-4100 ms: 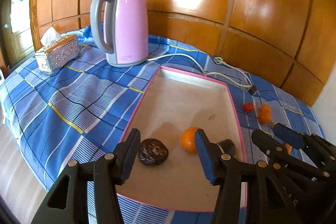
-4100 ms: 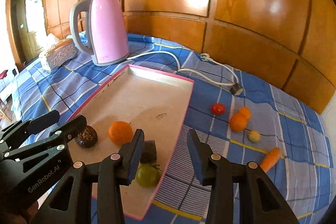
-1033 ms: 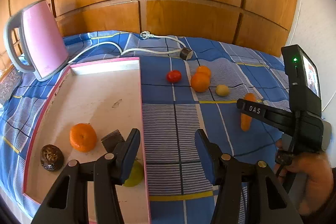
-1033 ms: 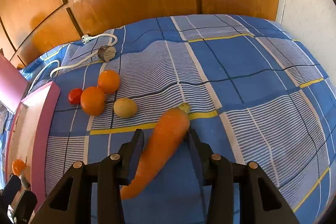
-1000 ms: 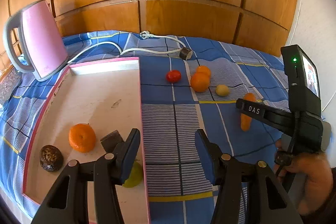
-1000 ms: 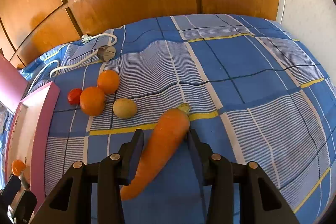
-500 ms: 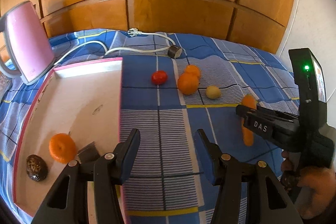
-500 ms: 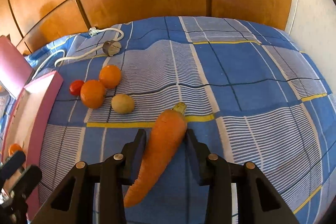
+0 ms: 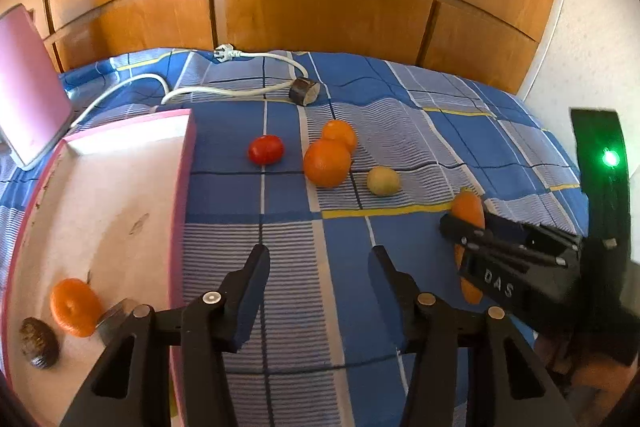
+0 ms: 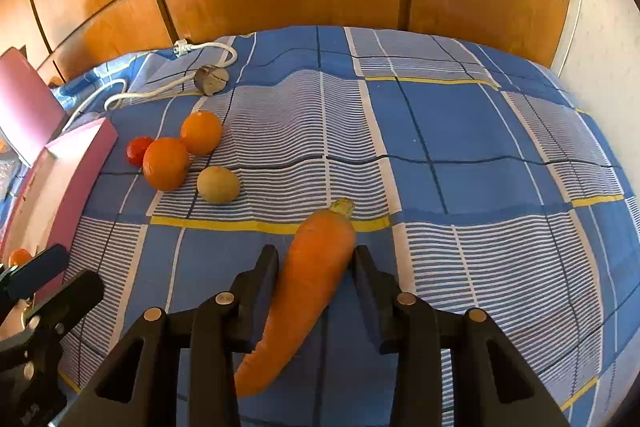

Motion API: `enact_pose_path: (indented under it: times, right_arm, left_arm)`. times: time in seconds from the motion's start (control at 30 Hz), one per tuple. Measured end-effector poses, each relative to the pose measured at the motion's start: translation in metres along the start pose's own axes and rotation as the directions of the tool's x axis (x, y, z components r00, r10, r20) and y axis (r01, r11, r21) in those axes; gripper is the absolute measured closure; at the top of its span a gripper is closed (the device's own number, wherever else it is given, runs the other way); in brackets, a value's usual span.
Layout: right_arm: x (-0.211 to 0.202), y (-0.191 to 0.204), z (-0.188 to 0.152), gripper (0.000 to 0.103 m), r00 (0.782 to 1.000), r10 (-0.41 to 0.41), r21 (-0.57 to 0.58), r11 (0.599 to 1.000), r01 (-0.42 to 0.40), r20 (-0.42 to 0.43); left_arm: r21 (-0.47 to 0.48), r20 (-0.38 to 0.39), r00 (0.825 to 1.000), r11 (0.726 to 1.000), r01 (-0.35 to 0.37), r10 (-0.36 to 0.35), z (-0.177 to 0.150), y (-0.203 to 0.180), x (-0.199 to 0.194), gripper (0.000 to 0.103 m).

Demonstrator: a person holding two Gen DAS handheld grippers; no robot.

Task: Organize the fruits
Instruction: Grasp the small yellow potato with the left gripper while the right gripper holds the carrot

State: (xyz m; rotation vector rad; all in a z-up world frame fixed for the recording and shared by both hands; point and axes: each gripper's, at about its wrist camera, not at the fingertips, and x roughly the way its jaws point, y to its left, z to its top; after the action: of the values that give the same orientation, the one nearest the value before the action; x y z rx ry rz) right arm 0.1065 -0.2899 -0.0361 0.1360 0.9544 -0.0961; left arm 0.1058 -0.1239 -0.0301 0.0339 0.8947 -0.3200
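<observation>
With the carrot (image 10: 310,279) lying between my right tool's (image 10: 314,265) fingers, I read that tool as clenched on it, both pads touching its sides, stem end pointing away from me, tip back under the tool body. The carrot rests on the blue plaid cloth (image 10: 460,155); I can't tell if it is lifted off it. In the left wrist view the same carrot (image 9: 467,211) shows partly hidden behind the right tool (image 9: 456,227).

My left tool (image 9: 318,263) is released, fingers spread with nothing between them, hovering over the cloth just right of the pink-rimmed tray (image 9: 180,195).

Loose fruit on the cloth, left wrist view: a red tomato (image 9: 265,149), a large orange (image 9: 327,163) touching a smaller orange (image 9: 340,135) behind it, and a pale yellowish round fruit (image 9: 383,181) just right of them. All are apart from the tray.

Inside the tray, near corner: an orange (image 9: 74,307), a dark wrinkled fruit (image 9: 38,343) left of it, and a grey block (image 9: 116,319) against the orange, partly hidden by my tool.

Far side: a white power cord (image 9: 224,89) and the pink kettle (image 9: 28,87) at the left edge, cropped.
</observation>
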Motion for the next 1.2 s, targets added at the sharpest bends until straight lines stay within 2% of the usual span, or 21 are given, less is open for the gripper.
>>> enact_pose_path:
  times: [0.2, 0.6, 0.7, 0.97, 1.03, 1.07, 1.2]
  right_arm:
    - [-0.001, 0.000, 0.000, 0.064, 1.000, 0.008, -0.004, 1.000, -0.008, 0.008]
    - [0.000, 0.005, 0.000, 0.066, 0.999, -0.020, -0.066, 0.998, 0.022, 0.034]
    - [-0.001, 0.006, 0.000, 0.066, 0.998, -0.048, -0.099, 0.994, 0.052, 0.046]
    - [0.000, 0.004, 0.000, 0.066, 0.999, -0.025, -0.101, 0.994, 0.030, 0.048]
    - [0.000, 0.003, 0.000, 0.066, 0.999, -0.017, -0.091, 0.996, 0.021, 0.046]
    - [0.000, 0.002, 0.000, 0.066, 0.999, -0.015, -0.088, 0.996, 0.019, 0.046]
    - [0.000, 0.002, -0.001, 0.066, 0.999, -0.015, -0.082, 0.996, 0.018, 0.046]
  left_arm:
    - [-0.026, -0.025, 0.999, 0.999, 0.048, -0.049, 0.013, -0.001, 0.015, 0.057]
    - [-0.024, -0.045, 0.992, 0.993, 0.114, -0.115, 0.038, -0.022, 0.041, 0.059]
    - [-0.028, -0.049, 0.991, 0.992, 0.122, -0.123, 0.045, -0.026, 0.048, 0.059]
    - [-0.015, -0.079, 0.990, 0.993, 0.113, -0.114, 0.055, -0.038, 0.069, 0.059]
    - [-0.011, -0.088, 0.989, 0.993, 0.115, -0.115, 0.057, -0.040, 0.074, 0.064]
    - [-0.005, -0.097, 0.989, 0.994, 0.113, -0.113, 0.057, -0.041, 0.078, 0.074]
    - [-0.003, -0.093, 0.989, 0.993, 0.116, -0.116, 0.053, -0.041, 0.076, 0.074]
